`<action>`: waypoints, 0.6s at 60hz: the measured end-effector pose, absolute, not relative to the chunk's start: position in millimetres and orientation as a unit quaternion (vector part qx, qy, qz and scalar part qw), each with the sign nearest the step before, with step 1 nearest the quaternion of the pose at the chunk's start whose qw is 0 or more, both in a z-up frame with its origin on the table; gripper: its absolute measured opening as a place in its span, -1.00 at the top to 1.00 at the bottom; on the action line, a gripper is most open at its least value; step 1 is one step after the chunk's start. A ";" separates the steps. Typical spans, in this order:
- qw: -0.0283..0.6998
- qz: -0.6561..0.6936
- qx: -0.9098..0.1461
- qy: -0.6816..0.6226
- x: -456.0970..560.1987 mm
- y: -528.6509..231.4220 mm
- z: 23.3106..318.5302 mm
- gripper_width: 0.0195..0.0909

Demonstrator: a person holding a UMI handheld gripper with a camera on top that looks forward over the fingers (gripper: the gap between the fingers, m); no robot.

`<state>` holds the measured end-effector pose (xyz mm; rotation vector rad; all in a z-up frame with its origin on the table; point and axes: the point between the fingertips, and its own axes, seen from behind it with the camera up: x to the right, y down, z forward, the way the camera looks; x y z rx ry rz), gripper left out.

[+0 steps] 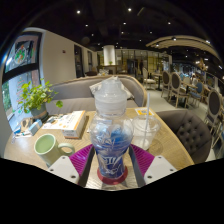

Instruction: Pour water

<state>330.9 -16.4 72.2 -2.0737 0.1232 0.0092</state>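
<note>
gripper view:
bottle: clear water bottle, white cap up, blue label; stands between the pink pads, just ahead of the camera, over the bench.
tool: tool fingers narrowed around the bottle's lower body; pads look to be touching both sides, likely held.
axis: long axis vertical, mouth pointing up, no tilt visible.
target: glass just right of the bottle; green cup to the left, near.
risk: cap appears on, so tipping would pour nothing; low grip could let the bottle swing or slip; glass close enough to get knocked.
</note>
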 end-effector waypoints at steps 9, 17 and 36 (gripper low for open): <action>0.461 -0.011 -0.885 0.069 324.2 -50.4 79.8 -0.86; 0.441 -0.055 -0.893 0.074 313.0 -100.0 116.7 -0.84; 0.418 -0.076 -0.903 0.069 220.9 -228.5 212.2 -0.84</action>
